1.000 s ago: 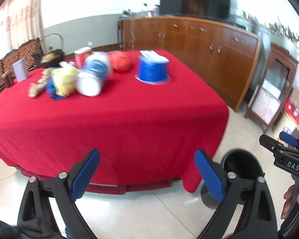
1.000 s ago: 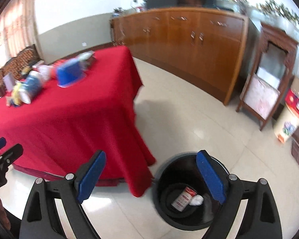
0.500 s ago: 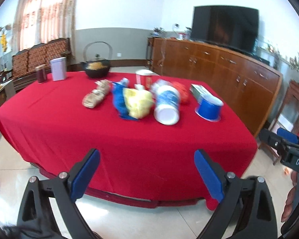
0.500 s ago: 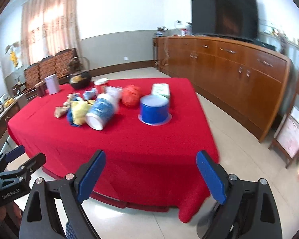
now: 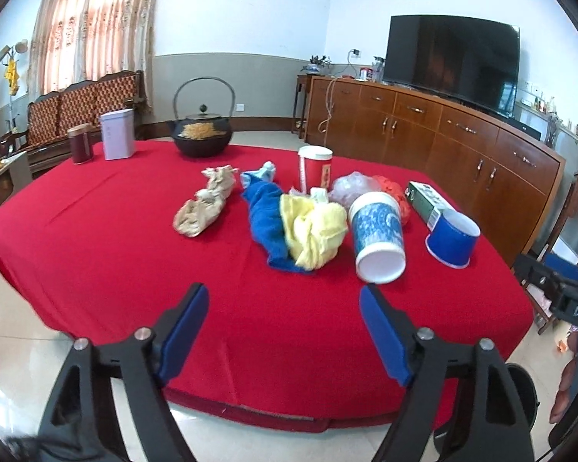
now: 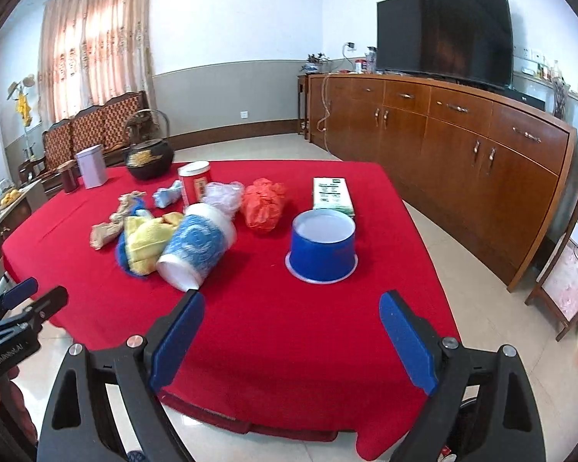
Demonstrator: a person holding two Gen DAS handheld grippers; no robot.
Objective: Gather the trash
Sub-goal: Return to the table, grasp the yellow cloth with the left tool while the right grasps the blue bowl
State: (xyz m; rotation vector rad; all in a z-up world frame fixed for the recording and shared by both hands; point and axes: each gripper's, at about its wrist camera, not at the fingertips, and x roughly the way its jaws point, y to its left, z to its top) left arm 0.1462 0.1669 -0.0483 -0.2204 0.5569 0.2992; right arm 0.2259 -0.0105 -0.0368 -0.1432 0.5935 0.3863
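Hovering empty with jaws apart, the left gripper (image 5: 283, 329) having just been narrowing, the right gripper (image 6: 291, 333) sits nearer the toppled blue-patterned cup (image 6: 196, 248), which lies just ahead to its left on the red table (image 6: 273, 331), white base toward it, long axis running away.

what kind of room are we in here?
Most likely a home living or dining room: a large flat-screen TV on a long wooden sideboard, a carved wooden sofa under curtains, and a table under a red cloth strewn with cups and wrappers.
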